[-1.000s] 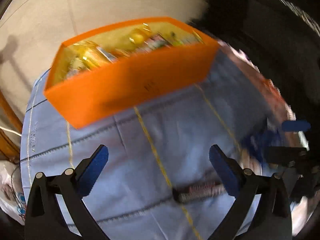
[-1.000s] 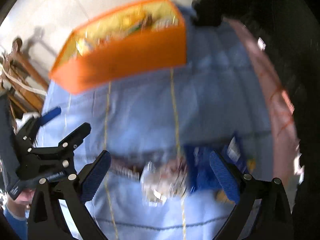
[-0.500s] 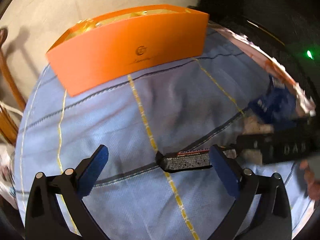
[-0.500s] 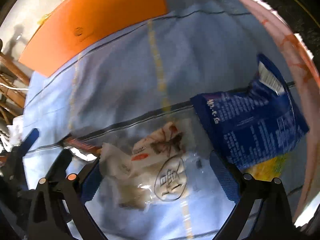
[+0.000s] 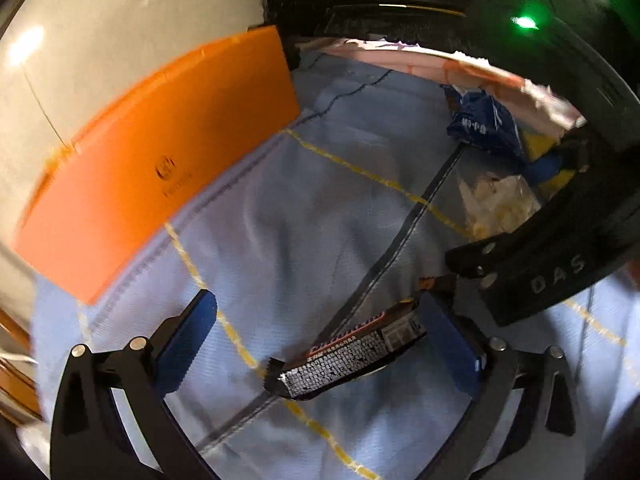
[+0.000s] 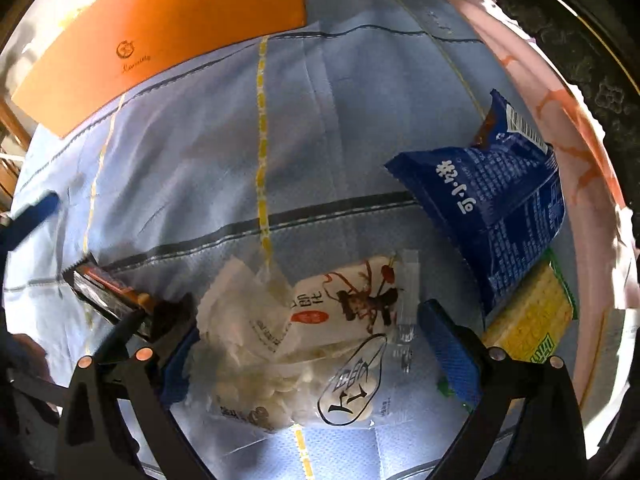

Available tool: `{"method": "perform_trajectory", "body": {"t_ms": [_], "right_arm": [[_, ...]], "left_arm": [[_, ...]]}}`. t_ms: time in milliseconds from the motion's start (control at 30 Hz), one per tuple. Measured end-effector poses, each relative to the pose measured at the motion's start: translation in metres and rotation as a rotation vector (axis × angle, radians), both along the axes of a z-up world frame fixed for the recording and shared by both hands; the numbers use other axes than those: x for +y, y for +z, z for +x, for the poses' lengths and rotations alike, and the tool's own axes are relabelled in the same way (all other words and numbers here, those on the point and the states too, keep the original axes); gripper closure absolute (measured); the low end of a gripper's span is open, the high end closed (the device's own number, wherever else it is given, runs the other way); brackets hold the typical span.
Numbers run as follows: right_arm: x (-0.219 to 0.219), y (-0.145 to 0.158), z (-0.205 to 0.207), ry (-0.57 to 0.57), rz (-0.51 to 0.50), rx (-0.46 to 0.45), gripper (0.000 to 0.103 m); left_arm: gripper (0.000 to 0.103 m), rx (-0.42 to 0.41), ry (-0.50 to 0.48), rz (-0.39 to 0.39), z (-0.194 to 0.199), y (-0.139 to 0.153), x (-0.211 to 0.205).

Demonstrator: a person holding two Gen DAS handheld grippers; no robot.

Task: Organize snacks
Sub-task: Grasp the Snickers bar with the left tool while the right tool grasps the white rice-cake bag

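Observation:
An orange box (image 5: 152, 160) stands at the back left of the blue cloth; it also shows in the right wrist view (image 6: 160, 36). My left gripper (image 5: 320, 344) is open, low over a dark snack bar (image 5: 352, 356) that lies between its fingers, close to the right one. My right gripper (image 6: 312, 356) is open around a clear bag of white snacks (image 6: 304, 340). The dark bar (image 6: 108, 296) lies left of that bag. A blue packet (image 6: 496, 200) and a yellow packet (image 6: 528, 320) lie to the right.
The blue cloth (image 6: 280, 140) with yellow and dark stripes covers the table. A pink cloth edge (image 6: 560, 112) runs along the right side. The right gripper's black body (image 5: 552, 264) crosses the left wrist view. Wooden furniture (image 6: 12, 132) stands at the left.
Both grippers have come down and forward toward the cloth. The dark bar now sits between my left fingers and the clear bag between my right fingers. The orange box has slid up and left in view.

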State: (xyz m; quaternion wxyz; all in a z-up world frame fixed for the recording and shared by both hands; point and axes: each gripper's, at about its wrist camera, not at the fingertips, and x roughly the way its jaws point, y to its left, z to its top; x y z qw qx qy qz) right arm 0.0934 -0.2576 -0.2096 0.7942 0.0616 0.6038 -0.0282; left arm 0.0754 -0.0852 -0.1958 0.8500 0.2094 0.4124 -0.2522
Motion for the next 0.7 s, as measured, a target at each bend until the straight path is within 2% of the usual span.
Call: {"method": "perform_trajectory", "body": {"t_ms": [33, 100, 133, 167, 233, 267, 333, 367, 433, 500, 567, 633, 700], "right_arm": [[-0.004, 0.001, 0.002, -0.019, 0.037, 0.003, 0.003], [-0.014, 0.004, 0.003, -0.064, 0.111, 0.007, 0.003], [-0.016, 0.004, 0.003, -0.072, 0.129, 0.006, 0.004], [-0.017, 0.004, 0.004, -0.071, 0.138, 0.007, 0.004], [-0.016, 0.004, 0.006, -0.057, 0.125, 0.015, 0.003], [-0.015, 0.004, 0.007, -0.050, 0.114, 0.018, 0.003], [-0.012, 0.002, 0.004, -0.044, 0.098, 0.015, 0.003], [-0.010, 0.001, 0.004, -0.043, 0.094, 0.013, 0.003], [0.001, -0.005, 0.005, -0.048, 0.095, 0.009, 0.003], [0.002, -0.006, 0.004, -0.055, 0.102, 0.007, 0.003], [-0.010, 0.002, 0.000, -0.061, 0.109, 0.003, 0.003], [-0.013, 0.001, 0.000, -0.070, 0.117, 0.001, 0.003], [-0.015, 0.001, -0.002, -0.069, 0.122, 0.004, 0.003]], "left_arm": [[0.004, 0.023, 0.013, -0.032, 0.001, -0.001, 0.005], [0.004, 0.151, -0.009, -0.131, -0.001, -0.001, 0.017], [0.004, 0.174, -0.037, -0.173, -0.006, 0.000, 0.022], [0.004, 0.137, -0.066, -0.175, -0.014, 0.002, 0.025], [0.004, 0.078, -0.179, -0.083, -0.025, -0.002, 0.019], [0.004, 0.025, -0.282, 0.026, -0.029, -0.008, 0.011], [0.004, -0.040, -0.410, 0.141, -0.035, -0.015, 0.003], [0.004, -0.065, -0.481, 0.156, -0.035, -0.012, 0.000], [0.004, -0.087, -0.552, 0.213, -0.029, -0.010, -0.006], [0.004, -0.087, -0.610, 0.215, -0.024, -0.010, -0.008], [0.004, -0.048, -0.642, 0.173, -0.016, -0.010, -0.007], [0.004, -0.011, -0.644, 0.128, -0.010, -0.010, -0.005], [0.009, 0.057, -0.615, 0.085, -0.004, -0.013, -0.001]]}}
